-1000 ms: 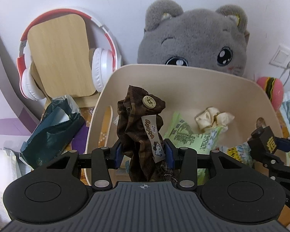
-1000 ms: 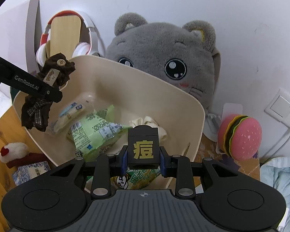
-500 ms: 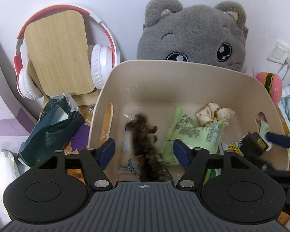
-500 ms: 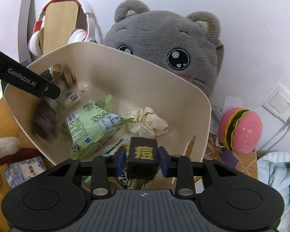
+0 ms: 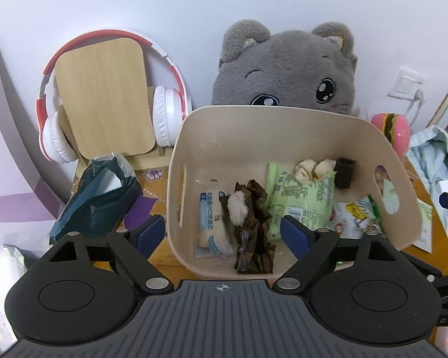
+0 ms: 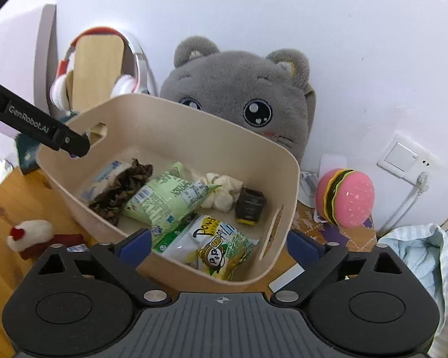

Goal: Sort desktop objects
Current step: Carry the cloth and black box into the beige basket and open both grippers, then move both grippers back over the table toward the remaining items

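Left wrist view: left gripper [image 5: 223, 232] fingers spread wide, just been opening, nothing pinched. Brown plaid fabric piece [image 5: 254, 226] lies loose on the floor of the beige bin [image 5: 254, 122], between the blue pads in the picture but below them, not touched. It sits partly on a white-and-blue packet [image 5: 209, 220], with a green snack bag [image 5: 298, 197] just to its right. Cream scrunchie [image 5: 313, 167] and black block [image 5: 345, 173] rest at the bin's far right end.

Right wrist view: right gripper [image 6: 219, 246] fingers also wide apart, just been opening, empty. Black block [image 6: 249, 205] lies on its side in the bin [image 6: 170, 119] beside the scrunchie [image 6: 221, 191], well clear of the pads. White-and-green snack bag [image 6: 215, 244] leans against the near wall. Left gripper's black finger [image 6: 35, 125] reaches over the bin's left rim.

Behind the bin: grey plush cat [image 5: 286, 68] against the wall, red-white headphones [image 5: 110, 95] hung round a wooden stand [image 5: 103, 98]. Burger toy [image 6: 346, 197] on the surface to the right, near a wall socket [image 6: 403, 158]. Dark green bag [image 5: 95, 197] left of the bin. Small white plush with red bit [image 6: 30, 232] on the wooden surface [image 6: 3, 214], near left.
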Available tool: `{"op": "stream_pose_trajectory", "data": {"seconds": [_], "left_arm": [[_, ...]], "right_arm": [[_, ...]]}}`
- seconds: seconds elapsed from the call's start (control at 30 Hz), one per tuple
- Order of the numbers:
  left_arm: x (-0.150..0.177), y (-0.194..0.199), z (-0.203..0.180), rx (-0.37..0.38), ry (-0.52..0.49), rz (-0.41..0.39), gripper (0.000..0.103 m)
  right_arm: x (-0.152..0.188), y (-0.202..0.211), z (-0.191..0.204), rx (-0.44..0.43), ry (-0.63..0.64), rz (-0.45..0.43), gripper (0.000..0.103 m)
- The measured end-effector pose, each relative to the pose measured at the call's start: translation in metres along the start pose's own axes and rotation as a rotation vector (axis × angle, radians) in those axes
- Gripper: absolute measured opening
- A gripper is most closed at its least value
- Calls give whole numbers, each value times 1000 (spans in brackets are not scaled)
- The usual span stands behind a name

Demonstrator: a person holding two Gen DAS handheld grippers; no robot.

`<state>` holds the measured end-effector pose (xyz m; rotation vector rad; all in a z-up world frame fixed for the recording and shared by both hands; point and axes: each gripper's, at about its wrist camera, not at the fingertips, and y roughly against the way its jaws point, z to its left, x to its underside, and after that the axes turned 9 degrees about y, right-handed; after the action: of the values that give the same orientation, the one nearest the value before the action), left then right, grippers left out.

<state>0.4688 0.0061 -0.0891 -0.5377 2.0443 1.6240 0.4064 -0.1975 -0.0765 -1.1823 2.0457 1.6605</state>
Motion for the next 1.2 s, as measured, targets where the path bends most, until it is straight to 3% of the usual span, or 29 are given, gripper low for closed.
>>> {"op": "stream_pose_trajectory", "data": {"seconds": [0.27, 0.47, 0.77, 1.2], "left_arm": [[17, 26, 29, 60, -23, -47, 92], [30, 34, 49, 99, -57, -7, 92], [59, 23, 64, 76, -140, 71, 92], [83, -23, 65, 71, -211, 213, 92]], "right_arm": [[19, 40, 19, -14, -11, -44, 103], [50, 47, 41, -45, -20, -8, 103], [99, 48, 81, -115, -38, 88, 103], [117, 37, 109, -191, -68, 146, 103]]}}
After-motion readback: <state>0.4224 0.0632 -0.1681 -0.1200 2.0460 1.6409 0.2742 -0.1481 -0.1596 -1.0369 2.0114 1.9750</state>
